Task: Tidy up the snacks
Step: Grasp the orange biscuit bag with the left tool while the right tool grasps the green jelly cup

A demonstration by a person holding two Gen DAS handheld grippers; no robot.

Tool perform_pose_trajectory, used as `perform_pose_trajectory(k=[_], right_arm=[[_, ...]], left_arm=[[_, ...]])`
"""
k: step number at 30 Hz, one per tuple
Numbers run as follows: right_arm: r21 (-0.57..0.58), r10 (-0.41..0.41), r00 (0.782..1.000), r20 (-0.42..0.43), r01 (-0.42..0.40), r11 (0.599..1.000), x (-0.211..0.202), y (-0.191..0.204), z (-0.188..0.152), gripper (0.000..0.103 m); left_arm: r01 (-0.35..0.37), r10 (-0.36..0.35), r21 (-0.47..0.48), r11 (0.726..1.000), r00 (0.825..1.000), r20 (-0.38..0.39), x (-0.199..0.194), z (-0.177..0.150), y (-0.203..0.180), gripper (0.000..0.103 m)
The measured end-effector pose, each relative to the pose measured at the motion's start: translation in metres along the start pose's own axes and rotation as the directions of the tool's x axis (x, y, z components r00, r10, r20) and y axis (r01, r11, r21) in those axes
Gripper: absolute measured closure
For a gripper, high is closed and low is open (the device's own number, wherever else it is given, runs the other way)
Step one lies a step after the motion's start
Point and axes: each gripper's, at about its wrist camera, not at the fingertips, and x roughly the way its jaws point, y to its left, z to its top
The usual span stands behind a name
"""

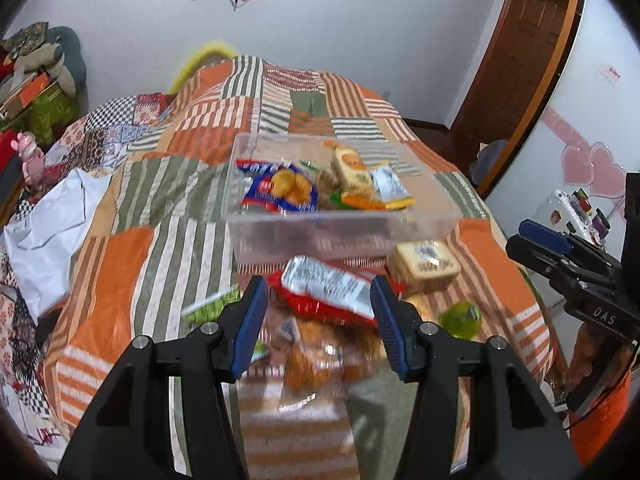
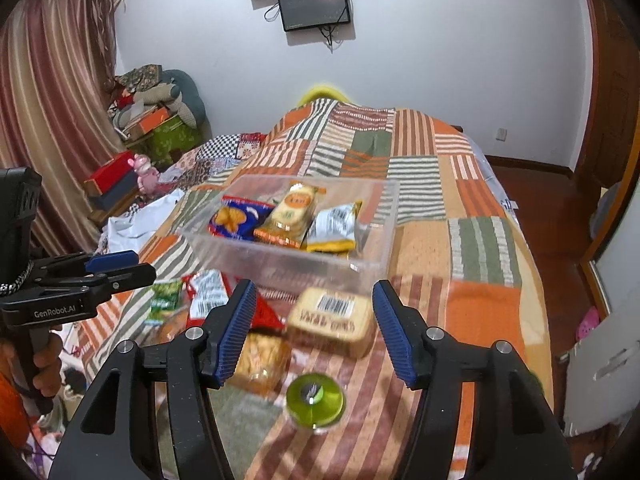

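A clear plastic bin [image 1: 340,236] [image 2: 360,268] sits on the bed and holds a blue cracker pack [image 1: 280,190] [image 2: 236,216], a tan biscuit pack [image 2: 292,212] and a silver-yellow sachet [image 2: 334,226]. In front of it lie a red-and-silver packet [image 1: 326,286] [image 2: 208,294], a tan barcode pack [image 1: 426,266] [image 2: 332,316], a clear bag of orange snacks [image 1: 316,352] [image 2: 260,356], a green pack [image 2: 164,300] and a green jelly cup [image 1: 460,318] [image 2: 314,400]. My left gripper [image 1: 320,300] is open above the red packet. My right gripper [image 2: 314,308] is open above the barcode pack.
The bed carries an orange-green striped patchwork quilt [image 2: 460,208]. A white bag [image 1: 52,224] lies at its left. Boxes and cushions [image 2: 156,116] are piled in the far left corner. A wooden door [image 1: 520,60] stands right. The right gripper shows in the left wrist view [image 1: 560,256].
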Motion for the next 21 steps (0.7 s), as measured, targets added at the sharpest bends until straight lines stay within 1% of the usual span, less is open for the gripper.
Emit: perform_pose_trajectory(k=[6, 10, 12, 16, 18, 19, 21], right_arm=[[0.017, 0.004, 0.999, -0.038, -0.003, 1.0, 0.002, 0.001, -0.019, 0.044], [0.015, 0.003, 0.997, -0.078, -0.001, 1.0, 0.006, 0.003, -0.034, 0.042], [0.013, 0.001, 0.995, -0.097, 0.001, 1.0, 0.01, 0.002, -0.041, 0.042], [0.049, 0.016, 0.99, -0.138, -0.009, 0.999, 0.016, -0.005, -0.056, 0.042], [0.067, 0.023, 0.988, -0.153, -0.013, 0.998, 0.02, -0.008, -0.06, 0.042], [0.077, 0.029, 0.987, -0.16, -0.017, 0.997, 0.021, -0.009, -0.062, 0.042], [0.085, 0.035, 0.984, -0.174, -0.02, 0.996, 0.025, -0.01, -0.064, 0.042]], left_arm=[[0.012, -0.012, -0.003, 1.0, 0.998, -0.062, 0.01, -0.025, 0.0, 0.05], [0.021, -0.022, -0.015, 1.0, 0.995, -0.101, 0.02, -0.036, -0.003, 0.05], [0.028, -0.031, -0.026, 0.999, 0.993, -0.116, 0.024, -0.038, -0.002, 0.05], [0.038, -0.043, -0.036, 0.999, 0.989, -0.142, 0.034, -0.043, -0.003, 0.05], [0.025, -0.029, -0.032, 0.999, 0.989, -0.143, 0.037, -0.044, -0.003, 0.046], [0.021, -0.025, -0.029, 0.999, 0.99, -0.14, 0.038, -0.045, -0.004, 0.04], [0.022, -0.026, -0.027, 0.999, 0.99, -0.142, 0.042, -0.045, -0.004, 0.038]])
